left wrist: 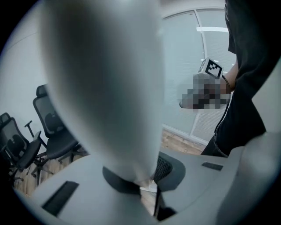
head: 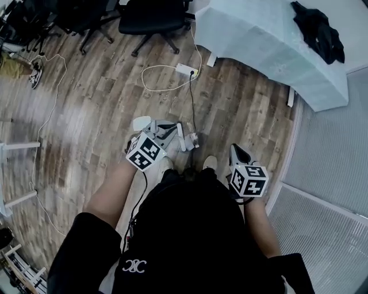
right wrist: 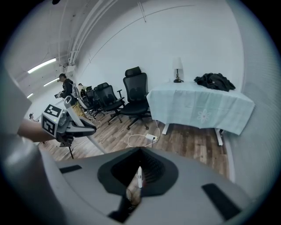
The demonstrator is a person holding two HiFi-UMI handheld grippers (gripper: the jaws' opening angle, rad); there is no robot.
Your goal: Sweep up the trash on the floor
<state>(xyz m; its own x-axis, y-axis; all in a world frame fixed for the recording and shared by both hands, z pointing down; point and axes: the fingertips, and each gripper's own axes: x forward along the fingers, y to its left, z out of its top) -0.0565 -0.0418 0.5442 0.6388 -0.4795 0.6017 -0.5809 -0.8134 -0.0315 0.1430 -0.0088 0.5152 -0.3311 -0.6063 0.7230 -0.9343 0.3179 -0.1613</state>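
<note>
I stand on a wood floor. A white scrap (head: 141, 122) lies just beyond my left gripper (head: 167, 131). More small white and clear bits (head: 192, 140) lie between the grippers, in front of my shoes. The left gripper (left wrist: 140, 184) is shut on a pale grey pole (left wrist: 101, 79), which fills its view as a thick blur. In the right gripper view that pole (right wrist: 94, 143) slants down from the left gripper (right wrist: 83, 127); its lower end is hidden. My right gripper (head: 236, 150) hangs at the right, its jaws (right wrist: 137, 176) shut, with nothing seen between them.
A table under a pale blue cloth (head: 259, 40) with a black garment (head: 319, 31) stands ahead at right. Black office chairs (head: 152, 17) stand at the back, and a power strip with looped cable (head: 185, 70) lies ahead. A white frame (head: 17, 146) is at left, a blind-covered partition (head: 328, 161) at right.
</note>
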